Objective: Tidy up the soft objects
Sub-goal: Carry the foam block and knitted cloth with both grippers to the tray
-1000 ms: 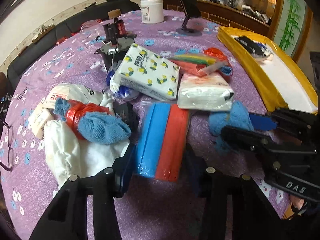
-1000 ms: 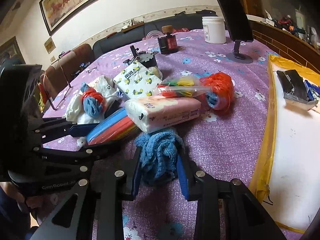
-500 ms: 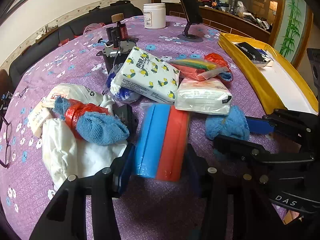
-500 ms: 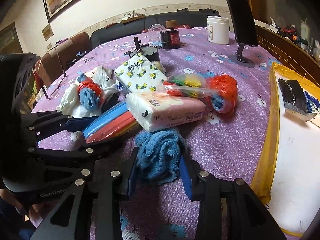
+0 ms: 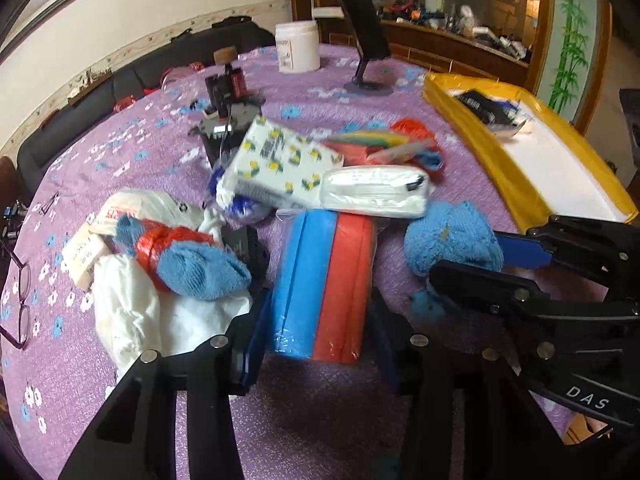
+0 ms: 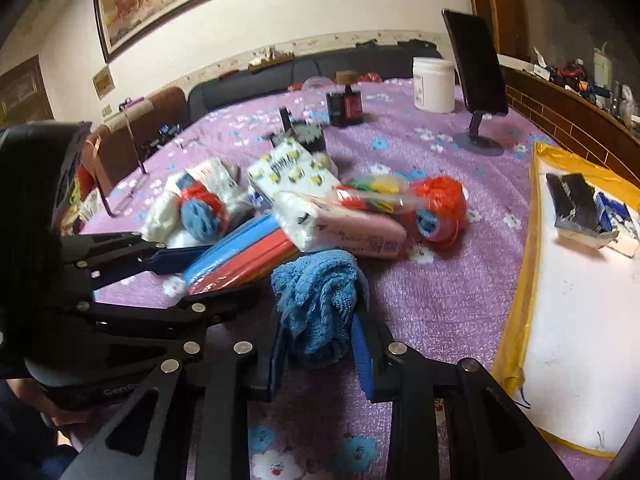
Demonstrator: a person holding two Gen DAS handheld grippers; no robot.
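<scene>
A plastic-wrapped pack of blue and red sponges [image 5: 324, 280] lies lengthwise between the fingers of my left gripper [image 5: 318, 304]. Its jaws are closing and both pads press the pack's sides. To its right, my right gripper [image 5: 472, 264] reaches in from the side onto a bunched blue cloth [image 5: 452, 240]. In the right wrist view the blue cloth [image 6: 316, 292] stands squeezed between the blue pads of my right gripper [image 6: 320, 320], whose jaws are closing on it. My left gripper [image 6: 216, 276] shows there at the left, on the sponge pack [image 6: 240, 248].
Behind lie a lemon-print tissue pack [image 5: 276, 160], a white tissue pack [image 5: 376, 192], a bag of coloured items [image 5: 376, 144], a red-banded blue towel [image 5: 188, 256] on white cloth [image 5: 132, 312] and a red net ball [image 6: 440, 204]. A yellow-rimmed tray [image 5: 480, 148] is at the right.
Both cameras have tipped up slightly. The right jaws have narrowed on the blue cloth, which now bunches up taller between the pads. The sponge pack stays between the left fingers.
</scene>
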